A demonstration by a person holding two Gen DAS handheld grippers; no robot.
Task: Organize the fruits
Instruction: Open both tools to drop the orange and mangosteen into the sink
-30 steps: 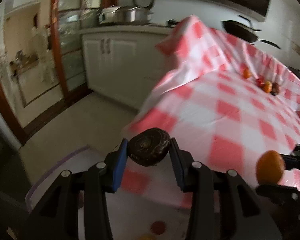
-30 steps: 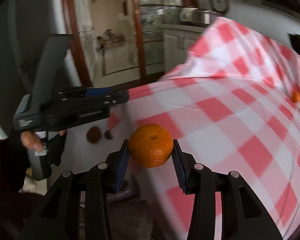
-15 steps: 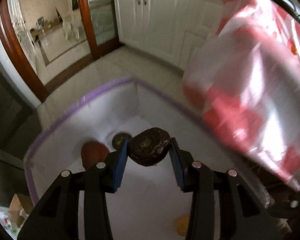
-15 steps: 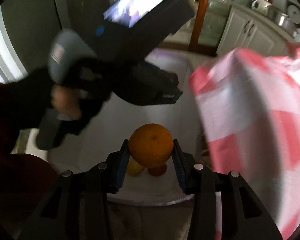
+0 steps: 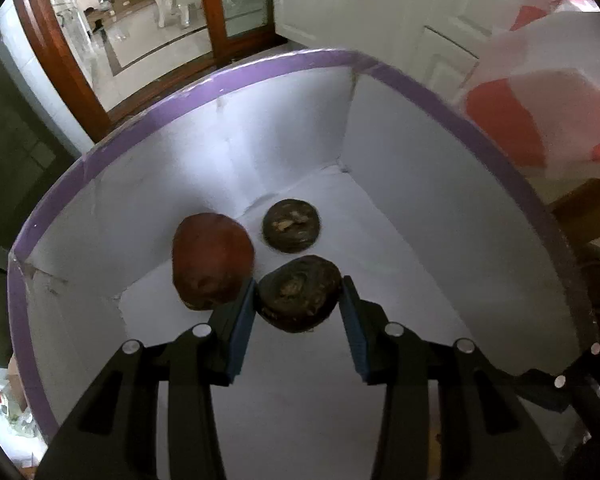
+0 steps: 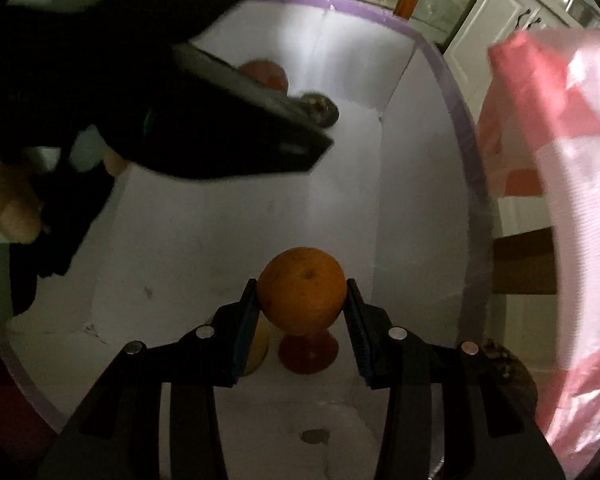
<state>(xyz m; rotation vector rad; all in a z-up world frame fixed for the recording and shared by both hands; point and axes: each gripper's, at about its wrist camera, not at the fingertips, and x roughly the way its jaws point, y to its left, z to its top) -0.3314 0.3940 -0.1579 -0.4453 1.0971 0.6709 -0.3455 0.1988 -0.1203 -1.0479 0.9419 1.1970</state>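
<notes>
Surface and material findings

We record a matt white box (image 5: 440,216) of card-like board, purple-taped rim; ahead of the left tongs a rough, wrinkled dark fruit (image 5: 300,298); between the right tongs a dimpled, faintly glossy orange (image 6: 302,294); matt blue pads (image 6: 247,328).

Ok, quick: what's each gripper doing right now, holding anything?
Left gripper: closed on a dark brown fruit, over the white box.
Right gripper: closed on an orange, over the same box.
</notes>
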